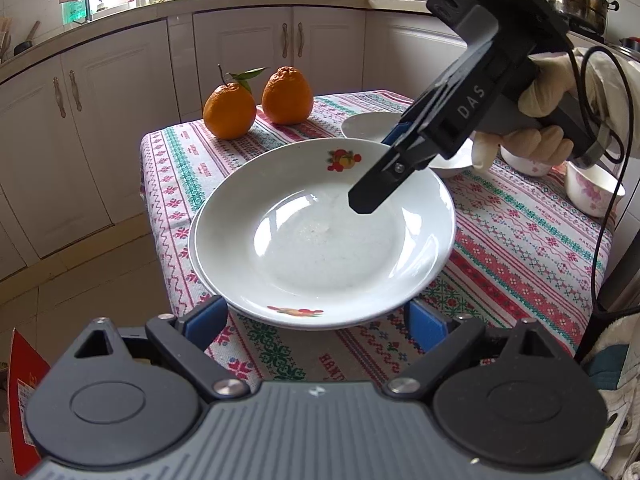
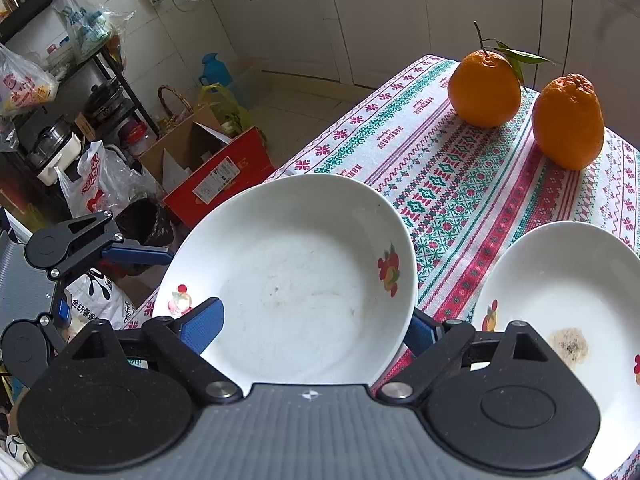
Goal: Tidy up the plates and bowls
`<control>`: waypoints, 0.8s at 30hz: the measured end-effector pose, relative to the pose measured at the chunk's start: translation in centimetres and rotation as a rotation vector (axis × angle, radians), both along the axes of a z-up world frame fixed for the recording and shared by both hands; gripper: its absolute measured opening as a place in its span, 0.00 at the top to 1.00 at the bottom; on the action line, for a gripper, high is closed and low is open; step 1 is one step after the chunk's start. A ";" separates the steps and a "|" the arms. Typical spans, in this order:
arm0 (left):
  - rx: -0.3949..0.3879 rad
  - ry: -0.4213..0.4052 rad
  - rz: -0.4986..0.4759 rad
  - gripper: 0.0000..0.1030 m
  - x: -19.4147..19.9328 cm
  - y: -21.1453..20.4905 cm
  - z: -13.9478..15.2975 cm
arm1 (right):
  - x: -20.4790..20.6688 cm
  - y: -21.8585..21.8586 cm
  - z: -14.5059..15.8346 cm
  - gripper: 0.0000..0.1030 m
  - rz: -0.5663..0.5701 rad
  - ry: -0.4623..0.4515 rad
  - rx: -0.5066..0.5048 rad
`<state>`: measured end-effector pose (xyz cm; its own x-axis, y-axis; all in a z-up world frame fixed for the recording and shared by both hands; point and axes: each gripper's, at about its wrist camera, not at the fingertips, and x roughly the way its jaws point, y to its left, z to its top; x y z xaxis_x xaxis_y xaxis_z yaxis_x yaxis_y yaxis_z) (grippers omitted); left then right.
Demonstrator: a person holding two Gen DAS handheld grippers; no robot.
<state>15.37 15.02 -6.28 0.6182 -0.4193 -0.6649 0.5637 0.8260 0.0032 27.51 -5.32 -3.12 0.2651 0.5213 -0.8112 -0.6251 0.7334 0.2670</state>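
The table (image 1: 520, 248) carries a patterned cloth. A white plate (image 1: 320, 236) sits stacked on another at its near left edge. The right gripper (image 1: 362, 200) hangs over that plate, fingers spread wide around it. The left gripper (image 1: 320, 320) is spread wide, holding nothing. A second plate (image 2: 560, 280) lies right. Two oranges (image 1: 230, 110) stand far.

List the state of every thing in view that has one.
Left hand-held gripper: open, fingers either side of the plate's near rim.
Right hand-held gripper: open, over the same plate.
Fruit-print plate: upright, empty, faint smears.
Second plate: flat on the tablecloth, brown stain inside.
Floral bowl: upright.
Oranges: whole, unpeeled.
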 end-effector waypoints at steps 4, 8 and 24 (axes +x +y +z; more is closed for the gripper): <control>0.009 -0.007 0.002 0.08 -0.2 -0.1 0.0 | -0.2 -0.2 0.0 0.03 -0.033 0.002 -0.016; -0.005 -0.008 0.013 0.08 -0.2 0.0 0.1 | -0.7 -0.6 -0.2 0.02 -0.034 0.002 -0.008; -0.033 -0.040 0.045 0.07 -2.6 -0.4 1.3 | -6.7 -3.8 0.7 0.00 -0.185 -0.181 -0.060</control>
<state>12.75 14.58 -5.00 0.6624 -0.4123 -0.6255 0.5263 0.8503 -0.0031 20.83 -9.16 -2.43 0.4949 0.4029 -0.7699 -0.5125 0.8509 0.1158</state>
